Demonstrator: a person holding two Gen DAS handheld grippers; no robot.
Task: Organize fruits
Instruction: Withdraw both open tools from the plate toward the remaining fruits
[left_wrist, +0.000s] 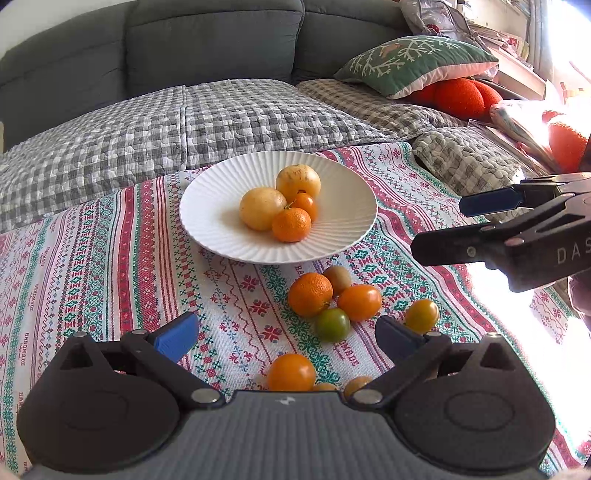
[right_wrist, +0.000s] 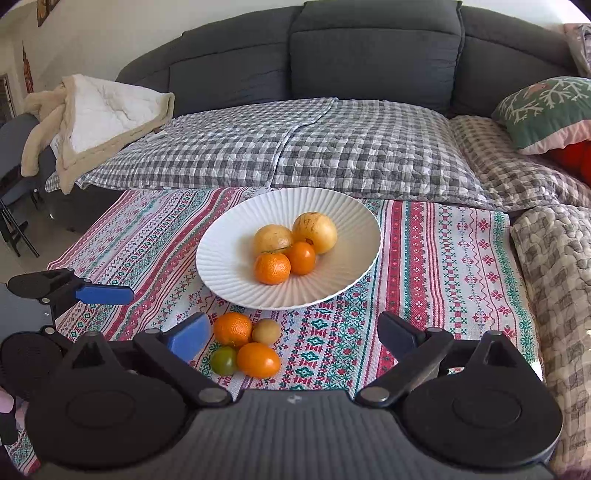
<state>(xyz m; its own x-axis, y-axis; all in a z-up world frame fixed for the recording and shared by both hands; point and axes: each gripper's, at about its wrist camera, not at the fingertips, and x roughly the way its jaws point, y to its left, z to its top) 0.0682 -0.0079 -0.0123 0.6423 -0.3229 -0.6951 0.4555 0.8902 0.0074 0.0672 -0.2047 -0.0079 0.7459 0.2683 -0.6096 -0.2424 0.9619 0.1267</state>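
I have four fruits on the white plate (left_wrist: 221, 236) at the far middle of the tablecloth (left_wrist: 92, 258): two yellow ones, a mandarin (left_wrist: 291, 224) and a small orange tomato (left_wrist: 304, 205). Both my left gripper (left_wrist: 286, 338) and right gripper (right_wrist: 295, 338) are spread wide with nothing in them. A loose cluster (left_wrist: 332, 299) waits near the plate, so I judge the job about half done.
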